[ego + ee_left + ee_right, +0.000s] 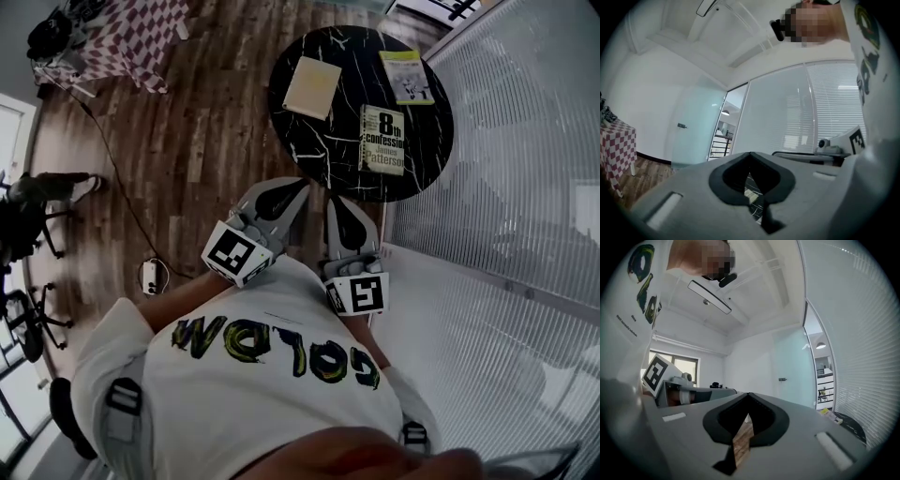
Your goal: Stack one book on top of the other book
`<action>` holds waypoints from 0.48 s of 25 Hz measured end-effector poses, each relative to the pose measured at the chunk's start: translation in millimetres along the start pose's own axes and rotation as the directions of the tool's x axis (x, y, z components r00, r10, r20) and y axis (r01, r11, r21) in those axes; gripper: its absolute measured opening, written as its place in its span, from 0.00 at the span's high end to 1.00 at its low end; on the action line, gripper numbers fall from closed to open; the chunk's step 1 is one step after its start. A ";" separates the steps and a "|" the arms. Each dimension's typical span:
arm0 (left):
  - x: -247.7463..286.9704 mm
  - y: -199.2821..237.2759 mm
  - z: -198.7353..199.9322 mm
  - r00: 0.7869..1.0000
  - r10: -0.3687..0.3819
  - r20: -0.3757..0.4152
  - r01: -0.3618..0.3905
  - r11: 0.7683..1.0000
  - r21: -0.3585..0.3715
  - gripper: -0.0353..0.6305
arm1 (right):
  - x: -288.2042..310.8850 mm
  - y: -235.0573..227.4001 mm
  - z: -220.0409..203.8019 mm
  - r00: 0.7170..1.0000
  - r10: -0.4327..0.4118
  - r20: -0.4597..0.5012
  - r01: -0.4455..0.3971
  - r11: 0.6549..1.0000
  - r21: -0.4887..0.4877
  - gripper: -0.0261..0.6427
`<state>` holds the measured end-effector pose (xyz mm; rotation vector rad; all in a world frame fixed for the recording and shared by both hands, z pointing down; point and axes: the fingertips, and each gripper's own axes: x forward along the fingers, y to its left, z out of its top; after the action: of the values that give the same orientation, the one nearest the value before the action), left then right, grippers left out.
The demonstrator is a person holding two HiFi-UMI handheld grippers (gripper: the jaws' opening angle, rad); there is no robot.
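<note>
I held the left gripper (298, 186) and right gripper (335, 204) shut and empty by the table's (298, 150) near edge, with a tan book (312, 87), yellow book (406, 77) and white book (383, 140) beyond.

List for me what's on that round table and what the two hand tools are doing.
Table: round, black, marbled
Books: three, lying flat and apart: tan book, yellow-green book, white book titled "8th confession"
Stacked: none yet
Left gripper: jaws shut, empty, at the table's near edge
Right gripper: jaws shut, empty, beside the left one
Floor: wood planks
</note>
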<state>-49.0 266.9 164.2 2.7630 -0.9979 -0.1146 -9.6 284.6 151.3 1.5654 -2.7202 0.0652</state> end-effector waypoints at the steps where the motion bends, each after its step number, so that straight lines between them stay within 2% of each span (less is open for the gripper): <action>1: 5.3 9.8 2.8 1.000 -0.001 -0.002 0.001 1.000 -0.006 0.94 | 9.3 -3.4 1.5 1.000 -0.002 -0.004 0.002 1.000 -0.005 0.96; 10: 44.9 75.7 27.4 0.999 -0.049 -0.008 0.048 0.999 -0.025 0.94 | 84.3 -36.3 10.0 0.998 -0.035 -0.054 0.034 0.999 -0.019 0.96; 12: 55.3 88.8 28.8 0.998 -0.061 -0.011 0.061 0.998 -0.023 0.94 | 99.7 -45.6 15.4 0.998 -0.048 -0.036 0.047 0.998 -0.031 0.96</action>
<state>-66.0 160.2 154.8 2.7710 -0.9040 -0.1181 -20.1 175.0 139.8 1.6037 -2.6420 0.0524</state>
